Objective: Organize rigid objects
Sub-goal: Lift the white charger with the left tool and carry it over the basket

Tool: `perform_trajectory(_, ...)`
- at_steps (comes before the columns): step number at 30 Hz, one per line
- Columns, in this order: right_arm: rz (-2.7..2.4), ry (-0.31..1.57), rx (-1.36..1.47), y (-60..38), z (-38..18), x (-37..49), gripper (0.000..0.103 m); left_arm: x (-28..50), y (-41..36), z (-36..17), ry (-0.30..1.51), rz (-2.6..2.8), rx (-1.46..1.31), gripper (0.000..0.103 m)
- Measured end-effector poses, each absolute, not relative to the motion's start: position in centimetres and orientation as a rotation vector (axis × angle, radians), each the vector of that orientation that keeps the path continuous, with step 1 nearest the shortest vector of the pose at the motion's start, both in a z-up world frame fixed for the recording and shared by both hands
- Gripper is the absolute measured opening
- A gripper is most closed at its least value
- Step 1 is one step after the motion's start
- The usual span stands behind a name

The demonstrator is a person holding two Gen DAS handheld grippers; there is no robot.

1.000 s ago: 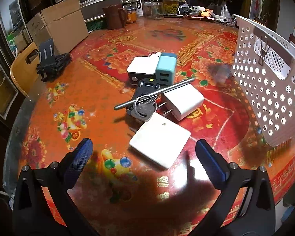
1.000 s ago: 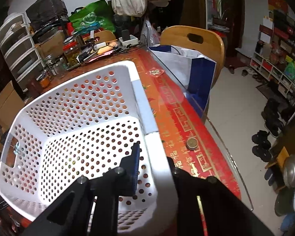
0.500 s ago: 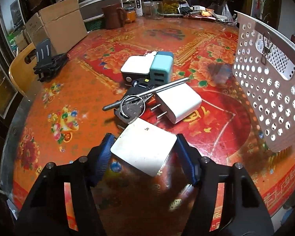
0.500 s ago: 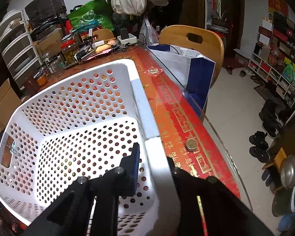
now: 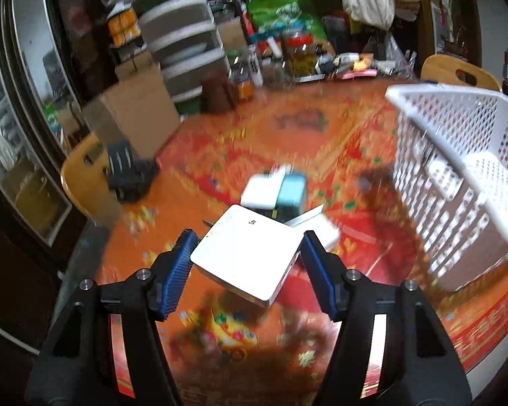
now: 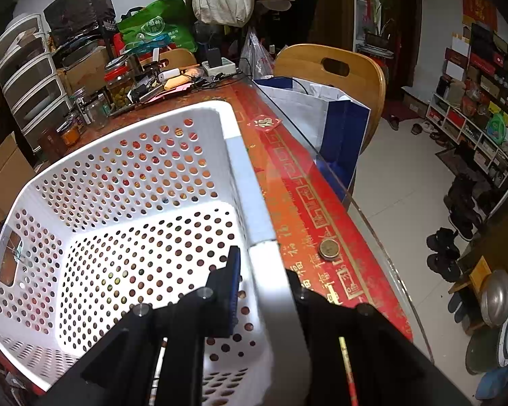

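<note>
In the blurred left wrist view my left gripper [image 5: 247, 253] is shut on a flat white square box [image 5: 245, 258], lifted clear of the red patterned table [image 5: 288, 128]. Behind it lie a white device [image 5: 262, 191], a teal charger [image 5: 289, 194] and part of a white plug block [image 5: 328, 231]. The white perforated basket [image 5: 457, 176] stands at the right. In the right wrist view my right gripper [image 6: 260, 264] is shut on the basket's near rim [image 6: 264, 270], one finger inside, one outside. The basket [image 6: 118, 223] holds nothing.
A black folding stand [image 5: 125, 172] and a cardboard box [image 5: 132, 115] sit at the table's left. Jars and clutter [image 6: 125, 84] crowd the far edge. A small round tin [image 6: 328, 248] lies on the table beside the basket. Wooden chairs [image 6: 335, 74] and a blue paper bag [image 6: 328, 125] stand alongside.
My left gripper closed on the white square box and lifted it off the table, tilting upward. The basket held by my right gripper has shifted slightly.
</note>
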State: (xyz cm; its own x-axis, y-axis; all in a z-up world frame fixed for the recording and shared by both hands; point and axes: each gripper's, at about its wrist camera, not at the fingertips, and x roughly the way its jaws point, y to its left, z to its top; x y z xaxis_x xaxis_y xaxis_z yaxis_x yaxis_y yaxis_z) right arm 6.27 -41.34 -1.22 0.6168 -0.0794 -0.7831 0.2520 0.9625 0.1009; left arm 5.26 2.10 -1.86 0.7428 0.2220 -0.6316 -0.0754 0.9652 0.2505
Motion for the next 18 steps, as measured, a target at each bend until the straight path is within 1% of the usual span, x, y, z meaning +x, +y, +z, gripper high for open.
perform_trajectory(5,-0.192,0.882,0.212,-41.3,-1.2,6.4,0.013,6.2,-1.4,3.9,0.604,0.133,0.285,0.061)
perform_trajectory(9,-0.194,0.876,0.214,-41.4,-1.2,6.2,0.012,8.8,-5.7,6.6,0.609,0.054,0.337,0.061)
perform_trajectory(13,-0.194,0.875,0.213,-41.4,-1.3,6.1,0.011,11.1,-10.9,6.7,0.638,-0.02,0.411,0.061)
perform_trajectory(15,-0.195,0.878,0.21,-41.3,-1.3,6.1,0.011,12.3,-13.8,6.0,0.669,-0.048,0.468,0.061)
perform_trajectory(18,-0.195,0.879,0.208,-41.3,-1.3,6.0,0.011,15.0,-17.3,3.7,0.766,-0.092,0.532,0.061)
